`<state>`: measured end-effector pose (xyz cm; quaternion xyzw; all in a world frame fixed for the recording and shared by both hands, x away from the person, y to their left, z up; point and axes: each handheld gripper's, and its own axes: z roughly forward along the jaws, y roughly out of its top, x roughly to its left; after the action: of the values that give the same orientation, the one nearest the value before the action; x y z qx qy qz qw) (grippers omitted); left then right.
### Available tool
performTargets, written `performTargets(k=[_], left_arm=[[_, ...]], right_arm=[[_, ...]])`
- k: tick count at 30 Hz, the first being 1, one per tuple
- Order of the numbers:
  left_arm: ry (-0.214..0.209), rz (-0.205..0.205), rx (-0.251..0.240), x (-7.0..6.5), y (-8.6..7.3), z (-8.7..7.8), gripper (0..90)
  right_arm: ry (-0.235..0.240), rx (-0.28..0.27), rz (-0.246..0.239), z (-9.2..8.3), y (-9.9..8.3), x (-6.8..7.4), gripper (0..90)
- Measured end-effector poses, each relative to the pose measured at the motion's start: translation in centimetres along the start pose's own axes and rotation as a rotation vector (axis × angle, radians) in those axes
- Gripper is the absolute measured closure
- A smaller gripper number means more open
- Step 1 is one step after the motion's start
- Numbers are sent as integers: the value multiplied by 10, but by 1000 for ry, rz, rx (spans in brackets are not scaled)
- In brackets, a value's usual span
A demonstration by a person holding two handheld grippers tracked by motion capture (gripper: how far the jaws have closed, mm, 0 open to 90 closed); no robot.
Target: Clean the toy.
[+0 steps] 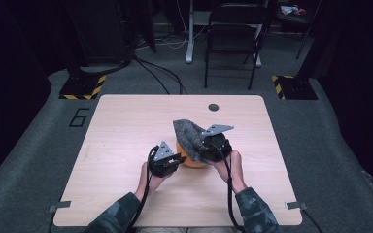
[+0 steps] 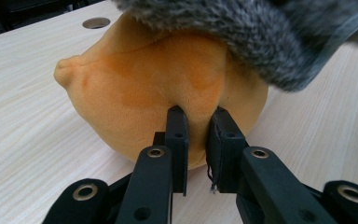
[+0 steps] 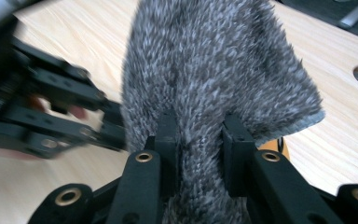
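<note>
Table (image 1: 126, 126): light wood, centre of frame; grey fuzzy cloth (image 1: 187, 136) draped over orange plush (image 1: 190, 161) at mid-frame. Your right gripper (image 3: 198, 128) was clamped on the cloth, lifting it; your left gripper (image 2: 199, 122) pinched a fold of the plush

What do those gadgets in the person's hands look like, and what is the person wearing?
The left gripper and right gripper are black, each topped by a grey three-cornered plate and trailing a black cable. Their jaws are flat black bars on arms with brass-ringed pivots. The sleeves are dark green camouflage.
</note>
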<state>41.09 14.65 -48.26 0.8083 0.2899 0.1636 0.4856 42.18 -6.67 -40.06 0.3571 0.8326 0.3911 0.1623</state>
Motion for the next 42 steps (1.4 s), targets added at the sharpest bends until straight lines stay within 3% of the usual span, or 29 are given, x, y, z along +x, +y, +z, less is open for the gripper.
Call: performTargets(k=[2, 15, 17, 29, 30, 35, 38, 42], left_arm=[[-1, -2, -1, 1, -1, 1, 791], [-8, -7, 12, 4, -3, 1, 782], [-7, -6, 10, 6, -4, 2, 781], [-8, -12, 9, 6, -5, 2, 779], [-10, -12, 9, 7, -5, 2, 779], [-10, -19, 3, 8, -6, 2, 779], [-16, -19, 9, 9, -6, 2, 779], [-21, -41, -4, 11, -8, 2, 777]], right_arm=[[-39, 21, -19, 7, -4, 0, 719], [-81, 68, 44, 13, -17, -28, 716], [-92, 84, 77, 15, -22, -36, 715], [-126, 165, 162, 27, -44, -68, 714], [-119, 175, 186, 30, -49, -73, 715], [-127, 254, 217, 43, -60, -79, 718], [-133, 294, 210, 49, -65, -82, 718], [-148, 286, 189, 43, -61, -81, 719]])
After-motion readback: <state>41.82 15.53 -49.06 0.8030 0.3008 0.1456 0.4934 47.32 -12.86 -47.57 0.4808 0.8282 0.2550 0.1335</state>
